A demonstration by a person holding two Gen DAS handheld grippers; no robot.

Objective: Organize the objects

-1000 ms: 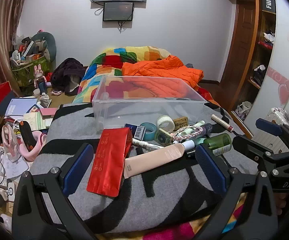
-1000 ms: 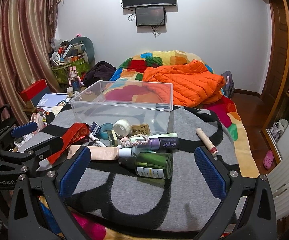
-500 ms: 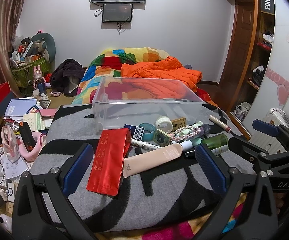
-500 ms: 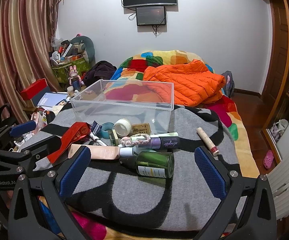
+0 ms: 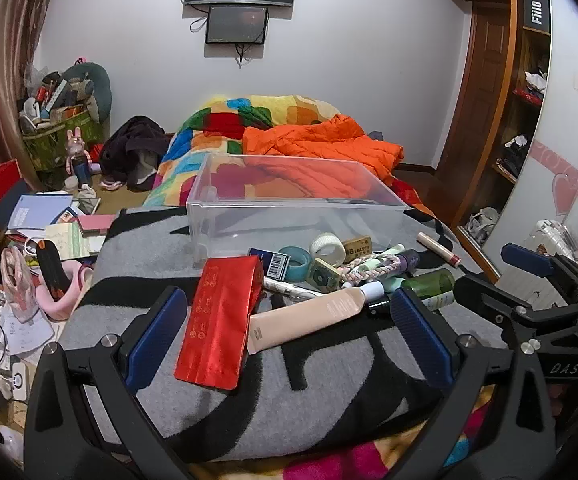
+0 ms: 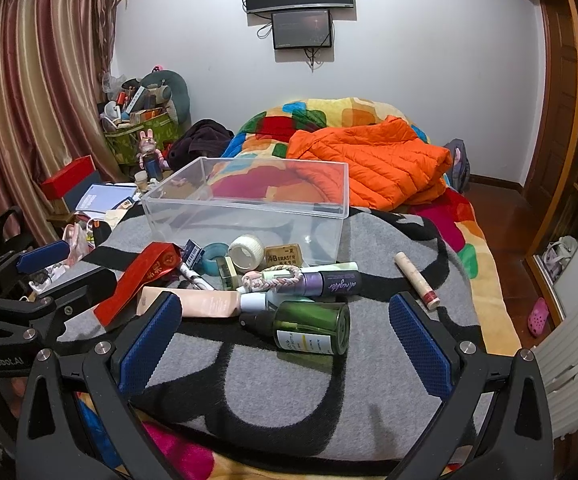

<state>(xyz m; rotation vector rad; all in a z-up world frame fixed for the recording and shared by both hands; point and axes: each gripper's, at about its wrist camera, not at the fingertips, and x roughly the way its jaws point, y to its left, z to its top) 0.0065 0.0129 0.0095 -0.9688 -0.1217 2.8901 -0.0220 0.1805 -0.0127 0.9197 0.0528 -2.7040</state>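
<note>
A clear plastic bin [image 5: 225,220] [image 6: 249,216] stands empty on a grey and black blanket [image 5: 309,364]. In front of it lies a pile: a red foil pouch [image 5: 219,320] [image 6: 145,280], a beige tube [image 5: 309,320] [image 6: 201,302], a green bottle [image 6: 313,328] [image 5: 429,286], a purple bottle [image 6: 331,282], a tape roll [image 6: 247,252], an eraser [image 6: 284,257], a lip tube [image 6: 415,280]. My left gripper [image 5: 289,332] is open above the pouch and tube. My right gripper [image 6: 285,340] is open over the green bottle.
An orange jacket [image 6: 373,164] and a patchwork quilt lie behind the bin. Papers, a red box [image 6: 69,176] and clutter fill the floor at left. A wardrobe [image 5: 529,120] stands at right. Each gripper shows at the edge of the other's view.
Both grippers have eased slightly forward toward the pile. Nothing was taken hold of and no object moved.
</note>
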